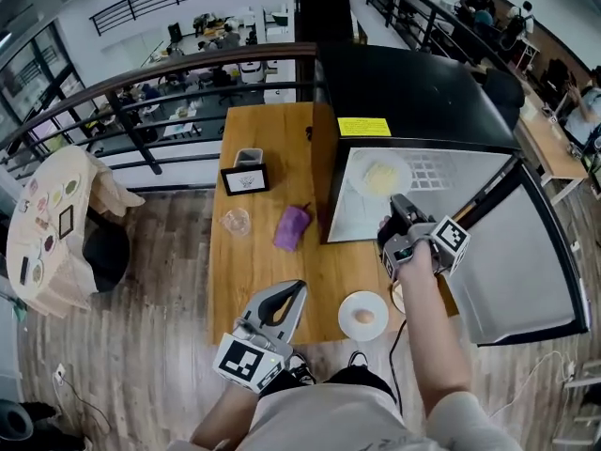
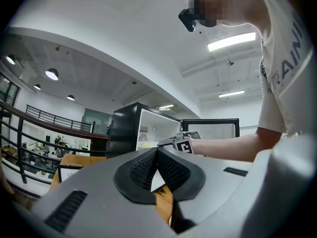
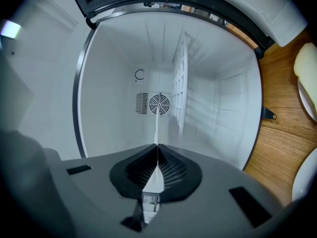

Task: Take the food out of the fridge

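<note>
My right tool [image 3: 157, 150] is clenched on the rim of the round white plate [image 1: 357, 180] carrying pale food [image 1: 380, 178] inside the open black fridge [image 1: 413, 92], so I'd pull it out slow and level towards the wooden worktop [image 1: 272, 148], left tool [image 2: 156, 155] pinched together, empty.

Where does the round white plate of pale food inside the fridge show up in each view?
Head view: the round white plate sits right of centre in the open black fridge, the right gripper at its near rim.
Left gripper view: mid-frame, a pale sliver inside the fridge.
Right gripper view: edge-on, a thin white line between the shut jaws.
Shared landmark: the fridge's white interior.
</note>
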Available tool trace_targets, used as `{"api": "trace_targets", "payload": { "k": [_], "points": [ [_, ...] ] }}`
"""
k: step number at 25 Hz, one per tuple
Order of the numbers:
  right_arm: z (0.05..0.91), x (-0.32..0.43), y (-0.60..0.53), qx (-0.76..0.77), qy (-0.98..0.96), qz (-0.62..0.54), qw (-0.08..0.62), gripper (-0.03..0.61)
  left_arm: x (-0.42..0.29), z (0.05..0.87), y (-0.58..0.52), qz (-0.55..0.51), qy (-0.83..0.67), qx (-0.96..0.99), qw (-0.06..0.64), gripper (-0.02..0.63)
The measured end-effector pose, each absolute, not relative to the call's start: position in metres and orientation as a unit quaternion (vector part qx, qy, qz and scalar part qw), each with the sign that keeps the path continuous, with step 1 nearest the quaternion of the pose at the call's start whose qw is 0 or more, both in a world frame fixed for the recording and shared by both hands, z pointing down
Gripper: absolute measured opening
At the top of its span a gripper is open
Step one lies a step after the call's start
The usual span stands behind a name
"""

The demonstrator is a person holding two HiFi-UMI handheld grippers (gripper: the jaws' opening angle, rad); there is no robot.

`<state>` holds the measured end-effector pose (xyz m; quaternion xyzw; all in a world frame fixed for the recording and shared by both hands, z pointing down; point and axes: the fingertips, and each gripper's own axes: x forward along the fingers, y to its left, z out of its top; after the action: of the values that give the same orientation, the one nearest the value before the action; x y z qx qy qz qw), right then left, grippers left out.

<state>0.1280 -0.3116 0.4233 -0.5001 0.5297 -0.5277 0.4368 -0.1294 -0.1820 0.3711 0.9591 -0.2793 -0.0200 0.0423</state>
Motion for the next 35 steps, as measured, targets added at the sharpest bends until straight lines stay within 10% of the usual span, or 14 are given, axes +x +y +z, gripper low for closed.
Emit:
{"api": "trace_targets", "payload": {
  "k": [35],
  "points": [
    [0.471, 0.028, -0.068, -0.436, 0.579, -0.584, 0.367, 0.026, -0.183, 0.389, -0.047, 0.034, -0.361, 0.931, 0.038, 0.008]
  ]
}}
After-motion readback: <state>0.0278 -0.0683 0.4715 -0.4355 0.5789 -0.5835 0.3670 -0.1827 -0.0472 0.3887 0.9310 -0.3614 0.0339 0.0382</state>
